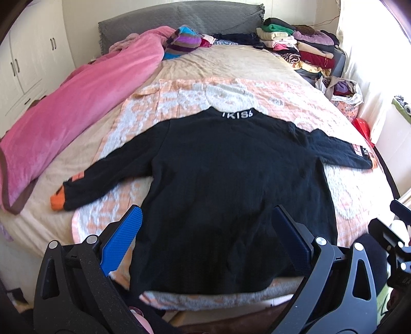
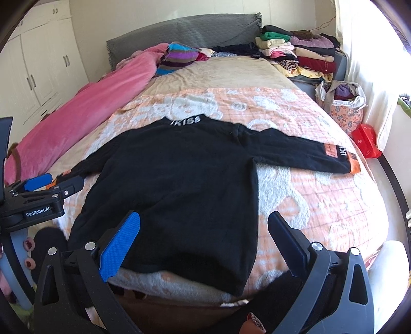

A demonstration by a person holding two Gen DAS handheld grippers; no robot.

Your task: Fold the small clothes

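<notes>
bedroom, daylight from right side. bed (image 1: 231, 66) with grey padded headboard (image 1: 179, 18), peach patterned cover (image 2: 308, 179). pink blanket (image 1: 84, 102) along left edge. white cupboards (image 1: 28, 56) on left wall. pale curtain (image 2: 359, 51) at right.

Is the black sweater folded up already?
No, the black sweater lies flat on the bed with both sleeves spread out.

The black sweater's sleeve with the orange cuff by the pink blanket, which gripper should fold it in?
Probably the left gripper: it hovers open near that orange cuff of the black sweater.
</notes>
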